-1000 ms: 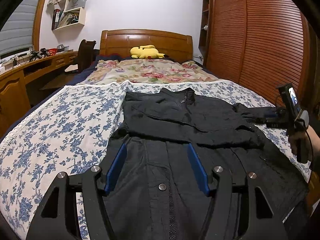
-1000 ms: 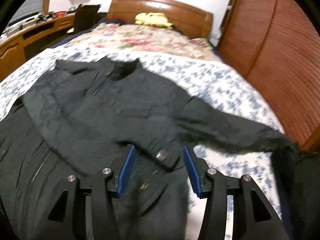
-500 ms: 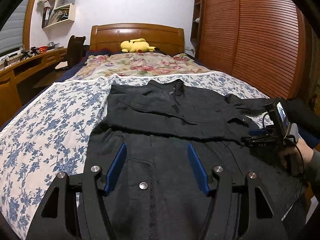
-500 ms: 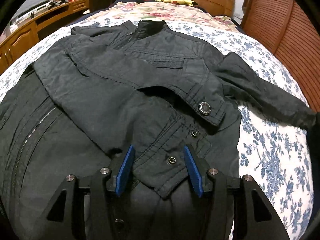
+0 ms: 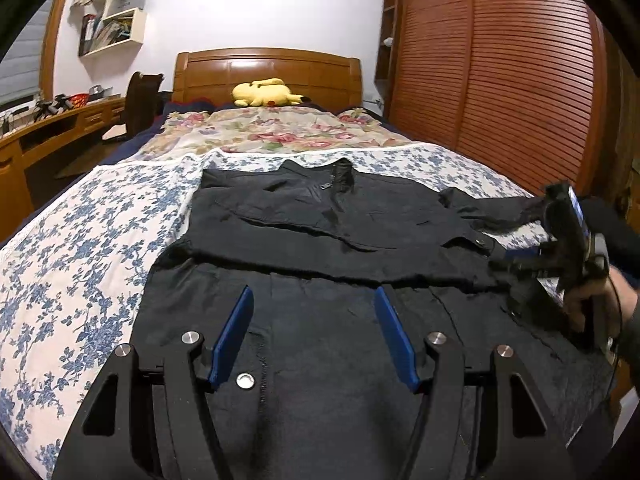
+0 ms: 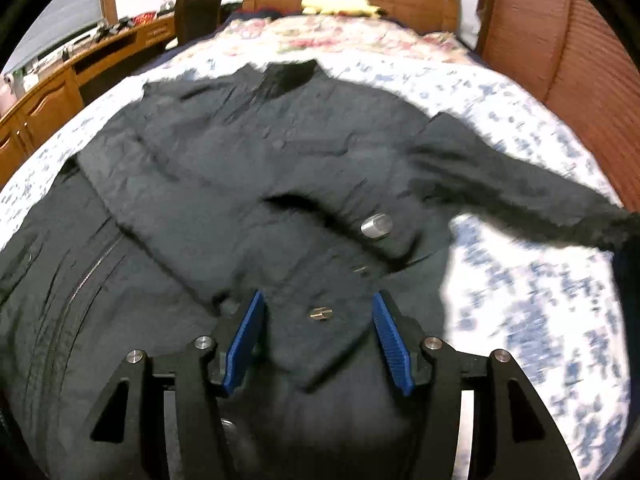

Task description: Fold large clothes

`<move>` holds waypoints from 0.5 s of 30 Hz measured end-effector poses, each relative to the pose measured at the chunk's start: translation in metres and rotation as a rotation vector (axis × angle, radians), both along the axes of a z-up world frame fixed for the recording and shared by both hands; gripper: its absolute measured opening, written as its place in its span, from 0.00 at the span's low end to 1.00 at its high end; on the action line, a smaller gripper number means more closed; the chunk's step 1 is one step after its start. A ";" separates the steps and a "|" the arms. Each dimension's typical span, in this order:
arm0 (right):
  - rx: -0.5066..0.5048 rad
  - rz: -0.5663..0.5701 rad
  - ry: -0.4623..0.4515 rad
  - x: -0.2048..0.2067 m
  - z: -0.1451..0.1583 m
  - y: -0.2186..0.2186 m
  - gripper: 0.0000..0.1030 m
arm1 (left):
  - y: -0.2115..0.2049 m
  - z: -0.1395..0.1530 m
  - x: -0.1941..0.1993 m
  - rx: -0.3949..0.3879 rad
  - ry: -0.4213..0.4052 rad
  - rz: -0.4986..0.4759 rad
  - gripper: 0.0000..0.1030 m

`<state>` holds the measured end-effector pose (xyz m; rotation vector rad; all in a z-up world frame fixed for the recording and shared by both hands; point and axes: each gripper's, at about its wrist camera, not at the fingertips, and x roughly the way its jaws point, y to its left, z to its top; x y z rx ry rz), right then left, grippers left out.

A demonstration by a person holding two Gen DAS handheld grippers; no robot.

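A black jacket (image 5: 320,224) lies spread on the bed, its left sleeve folded across the chest and its right sleeve (image 6: 520,184) stretched out to the right. My left gripper (image 5: 314,304) is open and empty, low over the jacket's lower front. My right gripper (image 6: 316,312) is open and empty over the hem flap with snap buttons (image 6: 320,312); it also shows in the left wrist view (image 5: 560,248) at the jacket's right edge, held by a hand.
The bed has a blue-flowered sheet (image 5: 80,240), a floral blanket (image 5: 272,132) and a yellow plush toy (image 5: 264,92) by the wooden headboard. A wooden desk (image 5: 48,136) and chair stand left. A slatted wardrobe (image 5: 500,80) runs along the right.
My left gripper has turned to face the jacket more squarely. My right gripper dipped over the hem flap, then drew back a little; its view is blurred now. Both stayed open.
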<state>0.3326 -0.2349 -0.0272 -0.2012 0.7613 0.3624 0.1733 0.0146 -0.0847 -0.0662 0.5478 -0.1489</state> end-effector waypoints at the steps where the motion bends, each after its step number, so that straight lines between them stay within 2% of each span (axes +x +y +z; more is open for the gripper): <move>1: 0.009 -0.007 -0.018 0.001 0.006 -0.009 0.57 | -0.002 0.000 -0.001 0.012 0.000 -0.009 0.62; 7: 0.046 -0.158 -0.065 0.029 0.029 -0.073 0.59 | -0.012 0.002 0.000 0.026 0.039 -0.075 0.62; 15: 0.091 -0.345 -0.018 0.087 0.014 -0.138 0.66 | -0.026 0.002 0.001 0.028 0.040 -0.133 0.62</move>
